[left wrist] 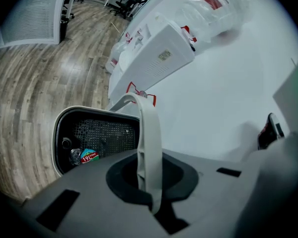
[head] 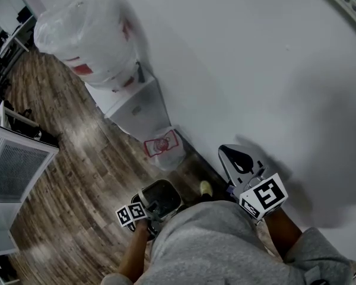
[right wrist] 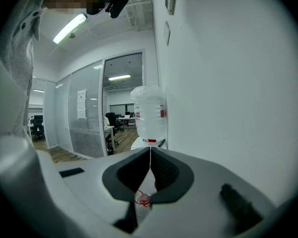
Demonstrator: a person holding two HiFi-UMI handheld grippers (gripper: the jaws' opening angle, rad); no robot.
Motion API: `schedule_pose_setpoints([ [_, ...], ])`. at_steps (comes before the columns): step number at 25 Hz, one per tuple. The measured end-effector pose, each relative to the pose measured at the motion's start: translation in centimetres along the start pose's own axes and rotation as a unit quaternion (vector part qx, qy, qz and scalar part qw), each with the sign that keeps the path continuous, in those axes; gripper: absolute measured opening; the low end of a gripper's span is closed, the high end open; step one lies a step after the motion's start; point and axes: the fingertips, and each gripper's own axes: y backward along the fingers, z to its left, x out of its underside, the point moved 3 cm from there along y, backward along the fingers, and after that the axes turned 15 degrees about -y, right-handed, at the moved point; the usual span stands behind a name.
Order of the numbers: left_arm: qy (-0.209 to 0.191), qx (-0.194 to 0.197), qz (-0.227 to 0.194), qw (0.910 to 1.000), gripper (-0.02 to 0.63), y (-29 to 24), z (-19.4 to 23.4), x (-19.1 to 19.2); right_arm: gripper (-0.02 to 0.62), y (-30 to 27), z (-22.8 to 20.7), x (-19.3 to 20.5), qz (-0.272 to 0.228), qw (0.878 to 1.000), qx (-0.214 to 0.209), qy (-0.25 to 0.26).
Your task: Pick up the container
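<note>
Currently the left hand-held gripper (left wrist: 149, 182) is clenched on the pale handle (left wrist: 150, 138) of the container (left wrist: 97, 138), a small bin with dark mesh inside, over the wooden floor (head: 77, 177) near the white wall (head: 255, 70). Further right, the right hand-held gripper (right wrist: 150, 167) grasps nothing, its 2 jaws pressed together.

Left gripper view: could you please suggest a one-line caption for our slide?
Left gripper shut on the pale handle of a mesh-lined container, over a wooden floor.
</note>
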Motion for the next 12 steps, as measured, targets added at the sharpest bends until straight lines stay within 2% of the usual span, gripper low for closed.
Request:
schedule_pose_setpoints([
  [12, -0.013, -0.004, 0.023, 0.9996, 0.015, -0.53, 0.89, 0.96, 0.025, 0.14, 0.51, 0.74, 0.008, 1.0, 0.003, 0.001],
])
